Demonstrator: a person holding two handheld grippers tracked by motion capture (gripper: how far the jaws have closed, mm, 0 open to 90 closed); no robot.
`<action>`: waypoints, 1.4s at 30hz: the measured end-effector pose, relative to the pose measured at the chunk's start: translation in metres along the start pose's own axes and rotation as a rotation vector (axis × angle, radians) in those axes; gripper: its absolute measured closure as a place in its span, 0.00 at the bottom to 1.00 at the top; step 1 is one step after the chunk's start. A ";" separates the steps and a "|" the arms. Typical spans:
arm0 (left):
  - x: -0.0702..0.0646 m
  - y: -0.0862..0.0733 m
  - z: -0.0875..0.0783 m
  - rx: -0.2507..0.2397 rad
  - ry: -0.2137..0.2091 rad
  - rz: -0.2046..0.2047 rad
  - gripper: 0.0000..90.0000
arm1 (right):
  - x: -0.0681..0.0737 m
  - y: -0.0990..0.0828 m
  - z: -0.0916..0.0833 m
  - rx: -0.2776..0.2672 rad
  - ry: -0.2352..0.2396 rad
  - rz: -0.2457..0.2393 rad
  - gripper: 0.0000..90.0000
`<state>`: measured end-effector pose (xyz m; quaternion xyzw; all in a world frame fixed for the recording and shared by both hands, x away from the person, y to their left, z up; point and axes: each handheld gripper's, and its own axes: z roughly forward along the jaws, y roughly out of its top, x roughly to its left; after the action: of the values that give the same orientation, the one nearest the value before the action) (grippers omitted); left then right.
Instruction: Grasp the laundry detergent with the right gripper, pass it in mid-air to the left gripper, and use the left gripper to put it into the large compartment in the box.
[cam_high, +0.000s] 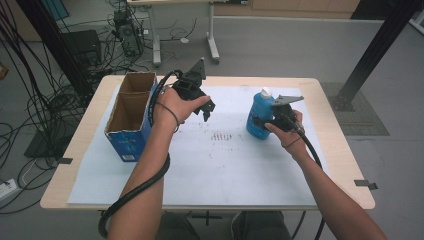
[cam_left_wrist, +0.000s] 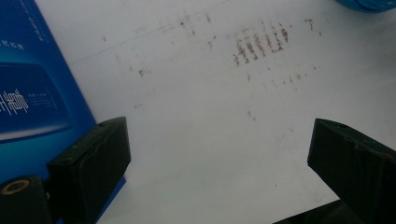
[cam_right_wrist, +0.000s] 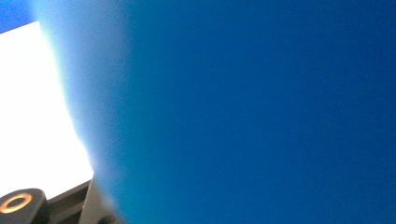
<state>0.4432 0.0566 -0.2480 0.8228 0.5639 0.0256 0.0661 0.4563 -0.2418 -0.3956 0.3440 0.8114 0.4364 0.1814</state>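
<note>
Bottle, blue with white cap, standing upright on the white sheet at the table's right half, well apart from the open cardboard box at the left. Right gripper clamping it at the side, jaws closed on its body. Left gripper hovering above the sheet beside the box, jaws standing wide apart, gripping nothing.

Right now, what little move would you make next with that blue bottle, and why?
Probably carry the blue bottle left toward the open cardboard box: the right tool is shut on it, the left tool hangs open beside the box.
</note>
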 end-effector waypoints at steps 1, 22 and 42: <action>0.000 0.000 0.000 0.000 0.000 0.000 0.07 | 0.000 0.000 0.000 0.000 0.000 0.000 0.49; -0.001 0.000 0.000 0.000 0.000 0.003 0.07 | 0.000 0.000 0.000 0.000 0.000 0.001 0.49; -0.002 0.000 -0.001 -0.001 0.001 0.003 0.07 | 0.000 0.000 0.000 -0.003 -0.001 0.001 0.49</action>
<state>0.4420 0.0549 -0.2472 0.8236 0.5626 0.0264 0.0661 0.4560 -0.2421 -0.3960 0.3444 0.8103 0.4377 0.1821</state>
